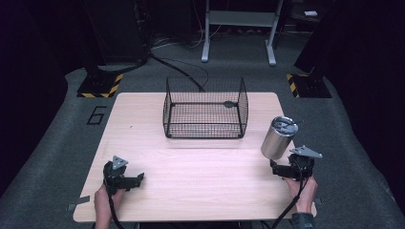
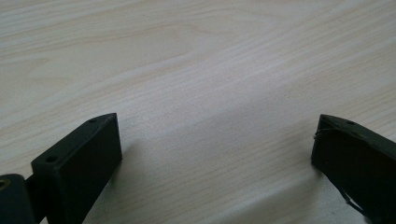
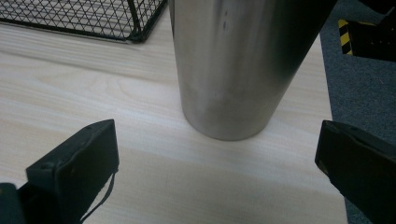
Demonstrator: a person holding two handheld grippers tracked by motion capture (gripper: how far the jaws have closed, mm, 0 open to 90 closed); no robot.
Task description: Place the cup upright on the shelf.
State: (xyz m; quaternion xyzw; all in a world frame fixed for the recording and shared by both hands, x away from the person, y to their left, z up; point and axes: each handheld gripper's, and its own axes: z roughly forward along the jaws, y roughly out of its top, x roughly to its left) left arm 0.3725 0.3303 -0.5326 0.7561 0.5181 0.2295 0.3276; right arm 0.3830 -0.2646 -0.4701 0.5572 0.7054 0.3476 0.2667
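Note:
A steel tumbler (image 1: 278, 138) with a lid stands upright near the right edge of the wooden table (image 1: 191, 167). My right gripper (image 1: 282, 168) sits just in front of it, open, jaws wide apart. In the right gripper view the tumbler (image 3: 233, 70) rises a short way beyond the jaws, touching neither, with my right gripper (image 3: 217, 154) facing it. My left gripper (image 1: 136, 179) rests low over the front left of the table, open and holding nothing; in the left gripper view, my left gripper (image 2: 215, 149) frames bare wood. A black wire basket (image 1: 205, 109) stands at the back middle.
The wire basket's corner (image 3: 135, 23) lies left of the tumbler in the right gripper view. Grey carpet (image 1: 363, 157) surrounds the table. Black stand bases with yellow-striped tape (image 1: 100, 85) and a white frame (image 1: 239, 28) stand on the floor beyond the far edge.

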